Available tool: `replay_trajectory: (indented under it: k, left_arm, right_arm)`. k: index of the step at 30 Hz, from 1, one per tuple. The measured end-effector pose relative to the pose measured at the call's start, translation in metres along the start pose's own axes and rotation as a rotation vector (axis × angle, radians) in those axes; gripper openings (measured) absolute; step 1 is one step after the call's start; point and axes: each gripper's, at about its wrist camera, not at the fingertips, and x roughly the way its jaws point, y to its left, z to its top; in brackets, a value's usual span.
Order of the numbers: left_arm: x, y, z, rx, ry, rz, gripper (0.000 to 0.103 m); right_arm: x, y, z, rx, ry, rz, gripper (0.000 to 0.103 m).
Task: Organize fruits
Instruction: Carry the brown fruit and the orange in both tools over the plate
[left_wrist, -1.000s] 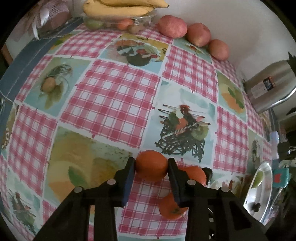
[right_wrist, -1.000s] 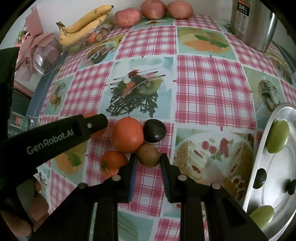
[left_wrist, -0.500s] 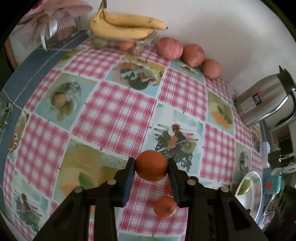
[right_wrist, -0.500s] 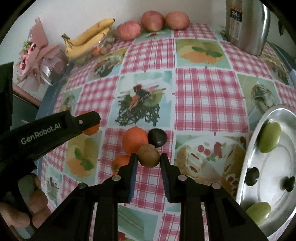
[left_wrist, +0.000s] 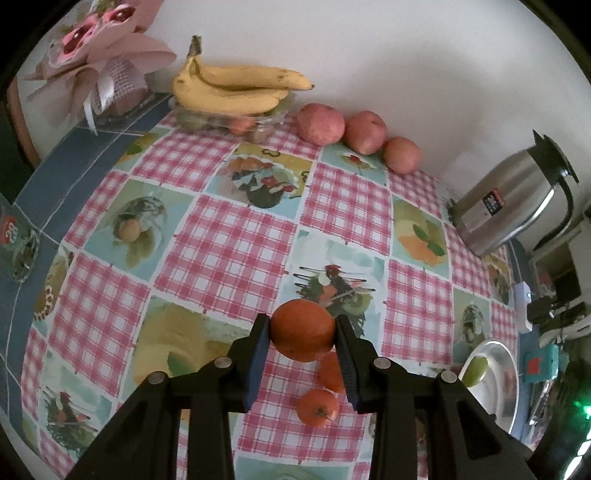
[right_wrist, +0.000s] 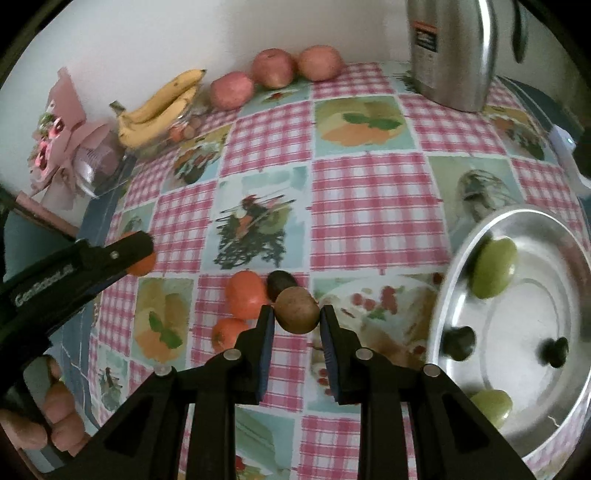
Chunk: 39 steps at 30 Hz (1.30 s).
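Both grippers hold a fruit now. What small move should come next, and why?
Probably carry the right gripper, shut on the kiwi, rightward over the metal plate, where green fruits already lie. The left gripper holds an orange farther away.

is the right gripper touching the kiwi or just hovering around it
Touching. In the right wrist view both pads of the right gripper press against the sides of the kiwi, with no gap on either side.
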Motion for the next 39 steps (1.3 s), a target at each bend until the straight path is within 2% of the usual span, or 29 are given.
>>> replay_trajectory:
  k: [8, 20, 39]
  left_arm:
    - [0.000, -0.030, -0.012, 0.069, 0.025, -0.052, 0.038]
    - [-0.004, -0.101, -0.037, 0.266, 0.049, -0.105, 0.038]
    - [0.008, -0.197, -0.101, 0.556, 0.117, -0.184, 0.038]
  right_arm:
    - [-0.017, -0.042, 0.003, 0.115, -0.030, -0.033, 0.026]
    - [-0.042, -0.112, -0.006, 0.316, -0.059, -0.098, 0.026]
    - [-0.074, -0.176, -0.029, 0.486, -0.123, -0.134, 0.026]
